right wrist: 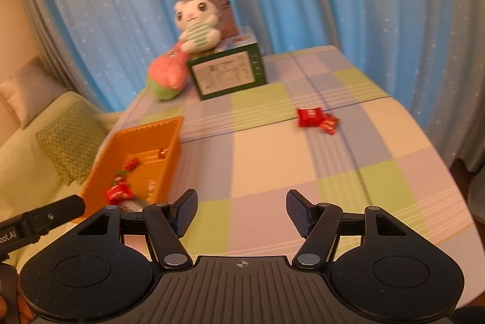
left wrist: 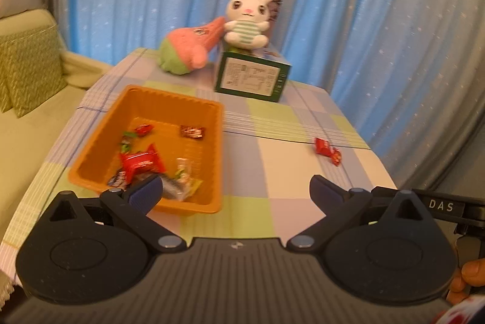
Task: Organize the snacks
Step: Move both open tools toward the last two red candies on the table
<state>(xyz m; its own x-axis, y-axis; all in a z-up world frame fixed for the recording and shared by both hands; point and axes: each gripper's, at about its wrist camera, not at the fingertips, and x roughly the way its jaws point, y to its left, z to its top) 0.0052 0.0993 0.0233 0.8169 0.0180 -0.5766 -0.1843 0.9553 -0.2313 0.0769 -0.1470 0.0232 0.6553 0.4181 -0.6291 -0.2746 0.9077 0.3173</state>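
Orange tray at 9 o'clock on the checkered tablecloth, holding several wrapped snacks: big red packet, small red candy, dark red wrapper, clear-yellow packet. Two red snack packets lie loose, touching, at 2 o'clock, well apart from the tray. Left gripper fingers spread wide, nothing between. Right gripper fingers apart, empty. Left finger covers the tray's near corner; wrapper print too blurred to read. In right wrist view the tray's near end is cut off behind the gripper.
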